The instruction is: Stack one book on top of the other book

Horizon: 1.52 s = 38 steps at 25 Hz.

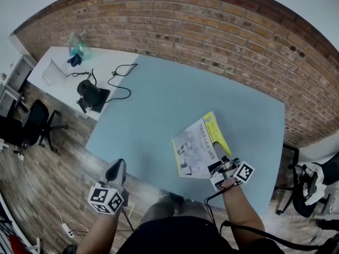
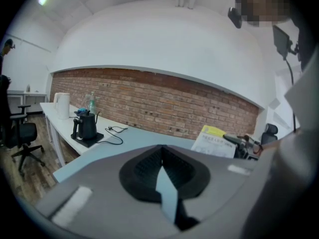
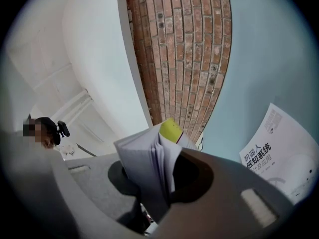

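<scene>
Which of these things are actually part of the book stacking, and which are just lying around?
Part of the job:
- held book, clamped in the right gripper
- second book, lying on the blue table

Just lying about:
- black kettle
- black cable
- white jug
- office chair
- left gripper, empty

The head view looks steeply down from above the person onto the blue table, with the brick wall at twelve o'clock. The left gripper view faces across that table toward the wall from its near edge. The right gripper view, rolled sideways, sits close against the held book and shares the table and wall with the other two views.
</scene>
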Each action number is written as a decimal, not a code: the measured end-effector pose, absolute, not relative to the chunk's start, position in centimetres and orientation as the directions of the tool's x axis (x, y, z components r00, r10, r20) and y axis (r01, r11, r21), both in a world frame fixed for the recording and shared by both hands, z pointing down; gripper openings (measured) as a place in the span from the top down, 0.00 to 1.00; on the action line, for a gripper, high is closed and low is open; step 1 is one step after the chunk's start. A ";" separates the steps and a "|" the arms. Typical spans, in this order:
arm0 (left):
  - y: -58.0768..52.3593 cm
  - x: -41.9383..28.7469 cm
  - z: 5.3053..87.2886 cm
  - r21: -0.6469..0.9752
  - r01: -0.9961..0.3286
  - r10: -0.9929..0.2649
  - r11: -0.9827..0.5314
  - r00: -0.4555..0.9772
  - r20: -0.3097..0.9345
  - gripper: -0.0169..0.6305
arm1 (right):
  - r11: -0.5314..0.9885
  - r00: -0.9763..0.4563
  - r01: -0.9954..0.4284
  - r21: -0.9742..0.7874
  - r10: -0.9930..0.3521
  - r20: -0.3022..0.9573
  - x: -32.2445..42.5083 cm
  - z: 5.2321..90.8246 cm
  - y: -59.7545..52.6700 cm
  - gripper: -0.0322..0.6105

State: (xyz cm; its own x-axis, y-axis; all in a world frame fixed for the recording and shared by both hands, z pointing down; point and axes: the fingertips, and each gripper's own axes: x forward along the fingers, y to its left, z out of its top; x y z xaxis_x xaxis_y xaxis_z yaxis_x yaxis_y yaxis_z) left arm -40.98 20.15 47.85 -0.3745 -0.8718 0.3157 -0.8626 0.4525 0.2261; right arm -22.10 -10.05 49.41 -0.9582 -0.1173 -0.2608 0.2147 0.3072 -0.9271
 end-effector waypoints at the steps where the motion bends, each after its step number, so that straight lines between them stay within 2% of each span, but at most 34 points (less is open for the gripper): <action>1: 20.1 -41.0 48.0 0.224 -0.861 -0.869 0.456 -0.377 0.321 0.97 | 0.307 -0.959 0.215 -0.927 -0.111 -0.259 -22.1 49.5 -10.0 0.80; 38: 19.1 -39.9 48.3 0.186 -0.855 -0.834 0.484 -0.386 0.394 0.97 | 0.186 -0.973 0.173 -0.967 -0.123 -0.197 -22.2 56.6 -11.0 0.79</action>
State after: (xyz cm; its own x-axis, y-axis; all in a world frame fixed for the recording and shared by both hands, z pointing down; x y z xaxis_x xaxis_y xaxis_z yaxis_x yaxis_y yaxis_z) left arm -39.88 19.14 48.35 -0.3861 -0.8340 0.3943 -0.8551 0.4839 0.1861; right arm -22.22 -11.04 56.57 -0.9727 -0.1225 -0.1972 0.1727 0.1857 -0.9673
